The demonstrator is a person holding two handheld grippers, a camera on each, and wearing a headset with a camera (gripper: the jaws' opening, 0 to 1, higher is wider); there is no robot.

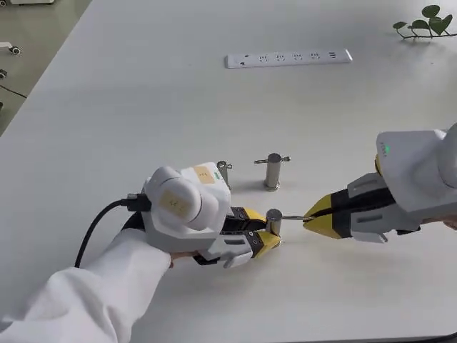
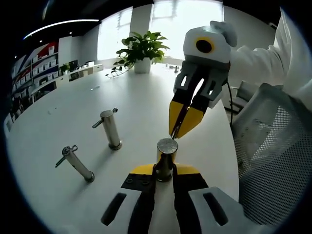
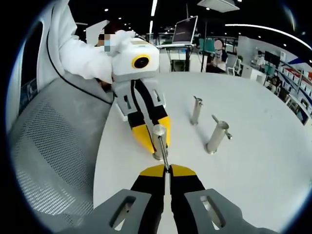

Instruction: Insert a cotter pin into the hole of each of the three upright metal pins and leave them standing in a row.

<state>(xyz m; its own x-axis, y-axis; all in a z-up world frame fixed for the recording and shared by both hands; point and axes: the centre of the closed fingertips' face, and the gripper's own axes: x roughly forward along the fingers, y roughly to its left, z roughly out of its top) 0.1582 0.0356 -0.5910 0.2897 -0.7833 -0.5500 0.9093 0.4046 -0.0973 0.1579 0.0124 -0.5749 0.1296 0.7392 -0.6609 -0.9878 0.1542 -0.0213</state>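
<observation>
Left gripper (image 1: 265, 239) clamps a metal pin (image 1: 273, 219); right gripper (image 1: 308, 219) brings a cotter pin (image 1: 291, 216) to it.
Head view: the silver pin stands upright on the near bench (image 1: 143, 107), left fingers shut round its shaft, right fingers pinched on the thin cotter pin, whose tip is at the pin's top. Left gripper view: a second pin (image 2: 110, 127) and a third pin (image 2: 78, 164) stand to the left, each carrying a cotter pin. Right gripper view: the cotter pin runs straight from fingertips to pin.
</observation>
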